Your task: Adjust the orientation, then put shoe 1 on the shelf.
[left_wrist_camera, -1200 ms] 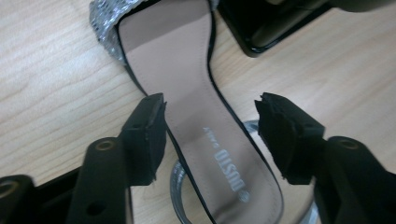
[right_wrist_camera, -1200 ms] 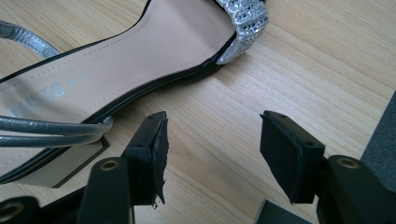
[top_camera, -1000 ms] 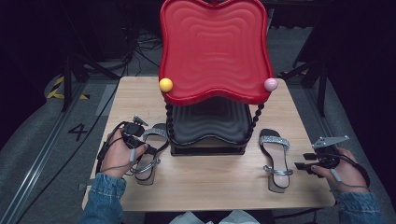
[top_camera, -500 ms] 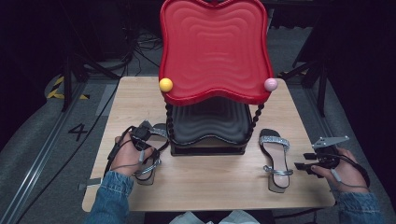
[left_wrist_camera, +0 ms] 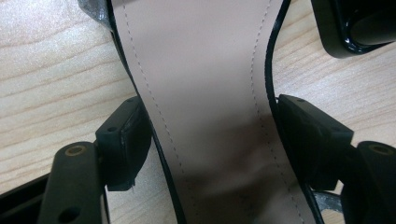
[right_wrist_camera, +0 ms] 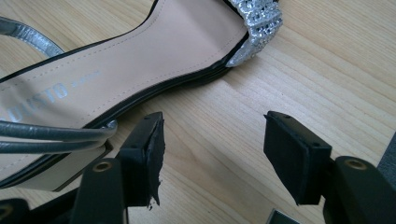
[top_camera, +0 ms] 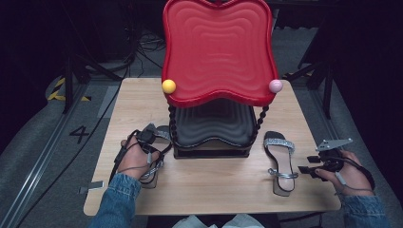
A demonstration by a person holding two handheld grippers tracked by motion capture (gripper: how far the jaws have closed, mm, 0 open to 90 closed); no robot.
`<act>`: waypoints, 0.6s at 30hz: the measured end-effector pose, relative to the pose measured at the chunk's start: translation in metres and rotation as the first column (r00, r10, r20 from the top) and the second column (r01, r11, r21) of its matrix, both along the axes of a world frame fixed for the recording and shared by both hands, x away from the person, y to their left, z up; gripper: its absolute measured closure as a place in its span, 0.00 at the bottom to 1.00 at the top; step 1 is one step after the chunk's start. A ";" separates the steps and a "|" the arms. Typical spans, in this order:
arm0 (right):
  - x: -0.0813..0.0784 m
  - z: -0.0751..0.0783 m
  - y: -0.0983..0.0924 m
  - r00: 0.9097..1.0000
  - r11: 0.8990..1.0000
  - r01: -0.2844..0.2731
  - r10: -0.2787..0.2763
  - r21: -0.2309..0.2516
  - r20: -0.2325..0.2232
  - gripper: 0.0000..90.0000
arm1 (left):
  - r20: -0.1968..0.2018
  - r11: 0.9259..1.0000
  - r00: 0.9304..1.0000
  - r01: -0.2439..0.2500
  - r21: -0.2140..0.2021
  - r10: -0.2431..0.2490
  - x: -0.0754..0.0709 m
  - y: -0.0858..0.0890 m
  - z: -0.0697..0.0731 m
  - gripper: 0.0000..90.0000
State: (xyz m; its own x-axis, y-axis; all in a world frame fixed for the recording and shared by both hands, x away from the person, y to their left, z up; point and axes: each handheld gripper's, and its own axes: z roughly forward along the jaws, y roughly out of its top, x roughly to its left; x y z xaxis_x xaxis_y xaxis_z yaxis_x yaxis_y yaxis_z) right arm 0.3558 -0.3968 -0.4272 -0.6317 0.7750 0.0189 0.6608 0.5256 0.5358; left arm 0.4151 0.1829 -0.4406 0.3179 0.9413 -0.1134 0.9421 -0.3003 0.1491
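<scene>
Two silver-strapped sandals with beige insoles lie on the wooden table (top_camera: pixel 214 185). The left sandal (top_camera: pixel 151 176) (left_wrist_camera: pixel 205 70) lies under the person's left hand. My left gripper (top_camera: pixel 152 159) (left_wrist_camera: pixel 212 135) points down and straddles its narrow waist. Its jaws have just been closing, and both pads (left_wrist_camera: pixel 128 135) meet the sole's edges. The right sandal (top_camera: pixel 280 161) (right_wrist_camera: pixel 140 65) lies beside the rack. My right gripper (top_camera: pixel 306 165) (right_wrist_camera: pixel 212 144) stands open just right of it, over bare wood, with nothing between its pads.
A shoe rack stands mid-table, with a red wavy top tray (top_camera: pixel 218 52) and a black lower shelf (top_camera: pixel 211 126). A yellow ball (top_camera: pixel 168 86) and a pink ball (top_camera: pixel 275 86) cap its front posts. The rack's black base (left_wrist_camera: pixel 355 28) is close to the left gripper.
The left hand has shifted right and sunk onto the left sandal, which now sits between its jaws. The right hand and right sandal have not moved.
</scene>
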 end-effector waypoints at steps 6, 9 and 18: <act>-0.001 -0.002 0.000 1.000 1.000 -0.011 0.011 -0.010 -0.014 0.46 | -0.006 0.999 0.999 -0.047 0.001 0.047 0.000 -0.001 0.001 0.36; -0.002 -0.001 -0.002 1.000 1.000 -0.005 0.005 -0.011 -0.012 0.46 | -0.012 0.998 0.998 -0.063 0.005 0.064 -0.001 0.000 0.003 0.39; -0.001 0.000 -0.001 1.000 1.000 -0.005 0.005 -0.008 -0.006 0.46 | 0.022 0.997 0.997 -0.077 0.006 0.077 -0.003 0.016 0.013 0.46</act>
State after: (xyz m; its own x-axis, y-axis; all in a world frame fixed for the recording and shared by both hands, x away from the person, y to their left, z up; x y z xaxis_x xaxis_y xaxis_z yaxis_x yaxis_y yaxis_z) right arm 0.3544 -0.3981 -0.4271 -0.6355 0.7719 0.0164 0.6615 0.5334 0.5272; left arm 0.4118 0.1986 -0.4277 0.2467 0.9639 -0.1005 0.9591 -0.2280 0.1679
